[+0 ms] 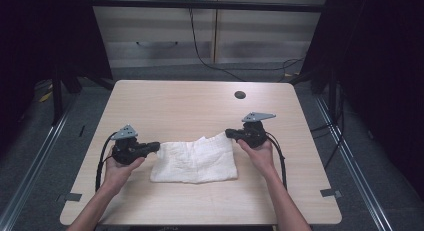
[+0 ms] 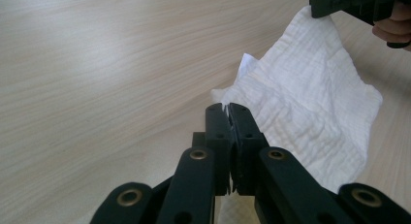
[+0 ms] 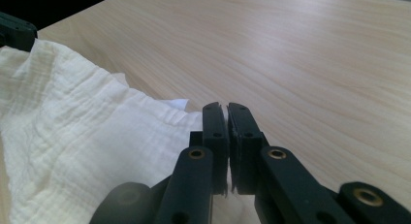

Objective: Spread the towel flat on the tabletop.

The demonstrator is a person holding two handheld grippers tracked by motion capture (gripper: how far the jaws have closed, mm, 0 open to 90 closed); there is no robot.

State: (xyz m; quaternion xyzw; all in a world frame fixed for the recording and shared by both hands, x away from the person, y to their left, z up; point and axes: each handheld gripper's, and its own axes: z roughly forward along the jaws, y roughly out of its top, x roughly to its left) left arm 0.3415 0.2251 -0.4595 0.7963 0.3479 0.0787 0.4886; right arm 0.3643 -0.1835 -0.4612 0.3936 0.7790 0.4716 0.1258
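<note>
A white crinkled cloth [image 1: 195,158] lies folded on the wooden table [image 1: 180,103], near its front edge. My left gripper [image 1: 157,146] is at the cloth's far left corner and is shut on it; in the left gripper view the jaws [image 2: 227,107] pinch a sliver of the cloth [image 2: 310,98]. My right gripper [image 1: 229,133] is shut on the far right corner, which is lifted a little off the table. In the right gripper view the closed jaws [image 3: 225,107] hold the edge of the cloth [image 3: 72,136].
A round dark hole [image 1: 240,95] sits in the tabletop at the back right. Cables trail from both grippers toward the front edge. Beyond the table stand pale cabinets [image 1: 210,36], with dark curtains and floor rails on both sides.
</note>
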